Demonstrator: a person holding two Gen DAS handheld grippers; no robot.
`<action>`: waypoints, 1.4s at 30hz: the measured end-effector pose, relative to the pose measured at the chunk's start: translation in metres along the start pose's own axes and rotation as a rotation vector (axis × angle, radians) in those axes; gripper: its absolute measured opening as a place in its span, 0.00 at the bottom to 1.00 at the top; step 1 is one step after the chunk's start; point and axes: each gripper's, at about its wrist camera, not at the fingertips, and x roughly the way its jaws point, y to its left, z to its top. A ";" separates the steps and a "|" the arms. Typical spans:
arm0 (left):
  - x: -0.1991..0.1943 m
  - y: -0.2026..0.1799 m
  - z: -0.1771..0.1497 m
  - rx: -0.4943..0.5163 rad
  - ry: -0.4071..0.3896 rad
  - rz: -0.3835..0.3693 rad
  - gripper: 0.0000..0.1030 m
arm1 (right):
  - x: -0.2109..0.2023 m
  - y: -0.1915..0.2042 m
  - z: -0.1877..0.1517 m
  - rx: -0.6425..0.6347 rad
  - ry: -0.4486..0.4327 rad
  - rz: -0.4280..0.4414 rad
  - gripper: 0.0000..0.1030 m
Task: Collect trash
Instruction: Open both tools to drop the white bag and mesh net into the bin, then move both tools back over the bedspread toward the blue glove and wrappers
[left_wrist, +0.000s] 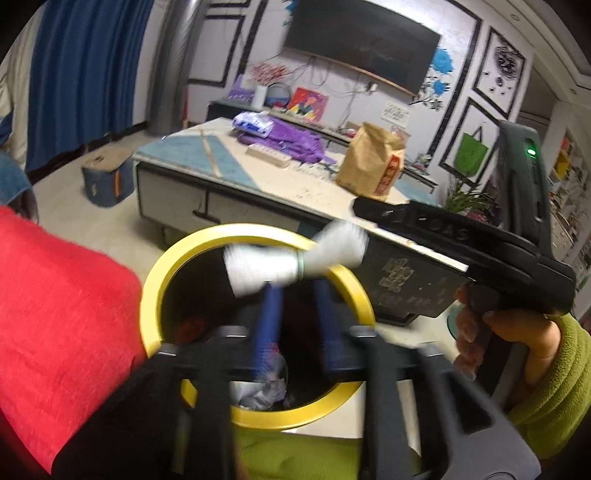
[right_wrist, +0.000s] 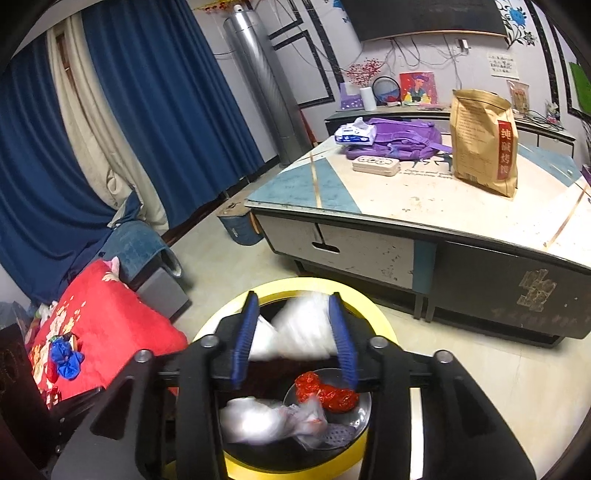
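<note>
A white crumpled piece of trash (left_wrist: 295, 260), blurred by motion and looking like a soft plastic or tissue wad pinched at the middle, hangs over the open mouth of the yellow-rimmed waste bin (left_wrist: 157, 284). In the left wrist view it sits just past the tips of the blue pads (left_wrist: 267, 317) of the left gripper (left_wrist: 295, 291), whose jaws stand apart; whether the wad touches them cannot be told through the blur. In the right wrist view the same white trash (right_wrist: 295, 328) shows between the blue pads (right_wrist: 245, 332) of the right gripper (right_wrist: 293, 302), over the far rim of the bin (right_wrist: 369, 306); these jaws are also spread, wider than the wad, and no firm clamp is visible.

Inside the bin lie a crumpled red wrapper (right_wrist: 325, 391), clear and white plastic scraps (right_wrist: 266, 421) and a round metal plate (right_wrist: 351, 424) near its right wall.

The right gripper's black body (left_wrist: 461, 236) crosses the left view, held by a hand (left_wrist: 495, 332) in a green sleeve (left_wrist: 554, 387).

A red cushion (right_wrist: 107, 325) lies to the left of the bin, with a blue crumpled wrapper (right_wrist: 66, 358) on its near left corner. Behind the bin stands a low coffee table (right_wrist: 406, 206); a brown paper bag (right_wrist: 484, 144) is upright near its right edge, a purple backpack (right_wrist: 399, 138) lies at the far edge with a tissue pack (right_wrist: 354, 133) on its left end, and a white power strip (right_wrist: 376, 164) is just in front of the backpack.
</note>
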 end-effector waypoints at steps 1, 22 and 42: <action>-0.001 0.003 -0.001 -0.009 0.001 0.004 0.35 | 0.000 -0.001 0.000 0.003 -0.001 -0.002 0.44; -0.047 0.026 0.000 -0.066 -0.066 0.167 0.90 | -0.014 0.015 -0.001 -0.042 -0.050 0.007 0.76; -0.109 0.062 -0.005 -0.146 -0.173 0.308 0.90 | -0.047 0.083 -0.015 -0.204 -0.132 0.110 0.88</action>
